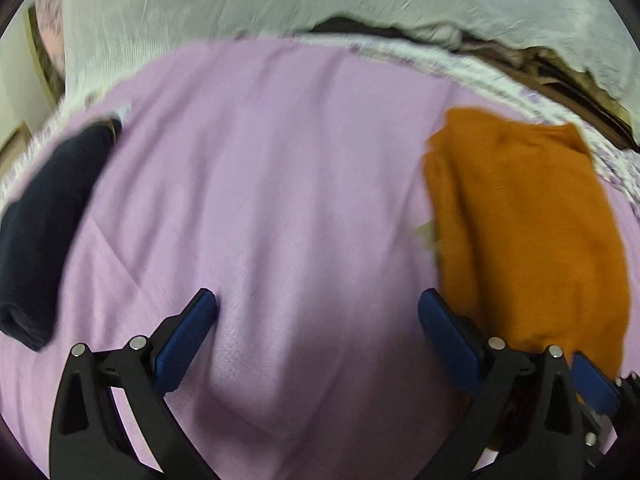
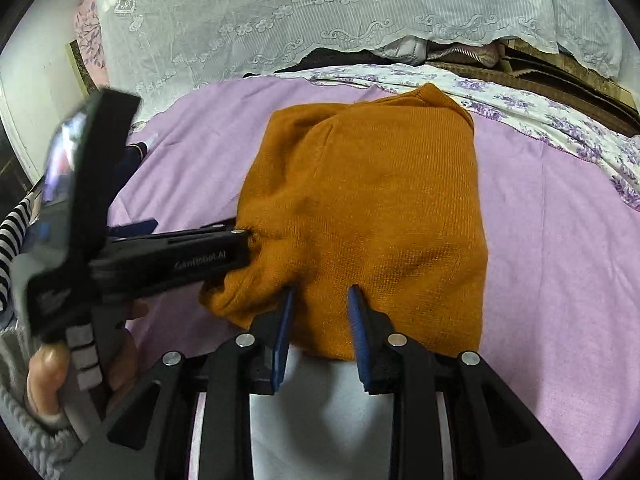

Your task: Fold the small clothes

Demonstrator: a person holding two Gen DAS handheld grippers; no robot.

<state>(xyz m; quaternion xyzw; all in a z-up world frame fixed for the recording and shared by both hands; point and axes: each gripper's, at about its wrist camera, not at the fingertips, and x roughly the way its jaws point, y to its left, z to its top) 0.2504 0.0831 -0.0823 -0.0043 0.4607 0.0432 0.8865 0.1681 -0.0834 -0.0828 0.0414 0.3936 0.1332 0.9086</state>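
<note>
An orange knitted garment [image 2: 368,208] lies folded on the purple bedsheet [image 2: 560,240]; it also shows at the right in the left wrist view [image 1: 524,220]. My right gripper [image 2: 320,300] is partly open, its blue fingertips at the garment's near edge, which bulges between them. My left gripper [image 1: 318,304] is wide open over the bare purple sheet [image 1: 280,180], just left of the garment. From the right wrist view the left gripper's body [image 2: 168,260] touches the garment's left side.
A dark navy folded garment [image 1: 44,224] lies at the left of the sheet. A white lace cover [image 2: 320,12] and a floral white-purple cloth [image 2: 540,108] border the far side. A hand [image 2: 48,376] in a striped sleeve holds the left gripper.
</note>
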